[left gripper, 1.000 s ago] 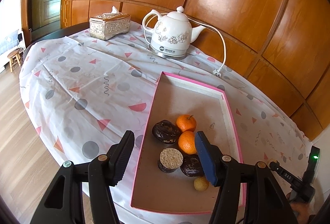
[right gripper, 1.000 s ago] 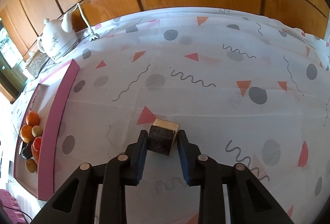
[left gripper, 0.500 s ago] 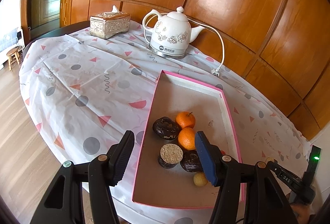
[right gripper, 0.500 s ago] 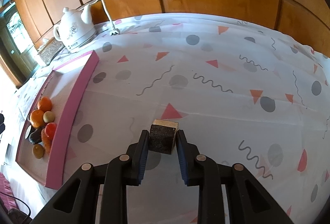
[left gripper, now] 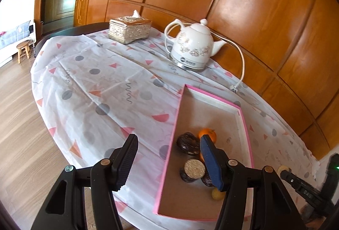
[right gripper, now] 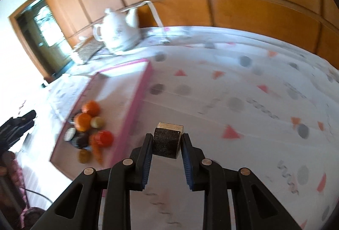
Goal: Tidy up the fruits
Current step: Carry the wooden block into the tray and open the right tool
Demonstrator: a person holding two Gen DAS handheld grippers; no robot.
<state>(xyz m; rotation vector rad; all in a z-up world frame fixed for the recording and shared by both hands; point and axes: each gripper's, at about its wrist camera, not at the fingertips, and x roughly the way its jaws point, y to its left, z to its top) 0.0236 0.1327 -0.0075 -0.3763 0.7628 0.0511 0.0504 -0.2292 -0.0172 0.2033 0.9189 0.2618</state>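
Along the wood-panelled wall [left gripper: 254,7] my bench [left gripper: 95,81] wears a spotted cloth, carrying a kettle [left gripper: 193,47] and pink tray [left gripper: 246,130] of fruit [right gripper: 84,121]. My right tool [right gripper: 167,144] grips a dark block [right gripper: 167,141] beside the tray; my left tool [left gripper: 167,158] hangs open.

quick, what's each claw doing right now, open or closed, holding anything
Left claw: open, holding nothing, above the pink tray.
Right claw: closed on a dark block with a pale top.
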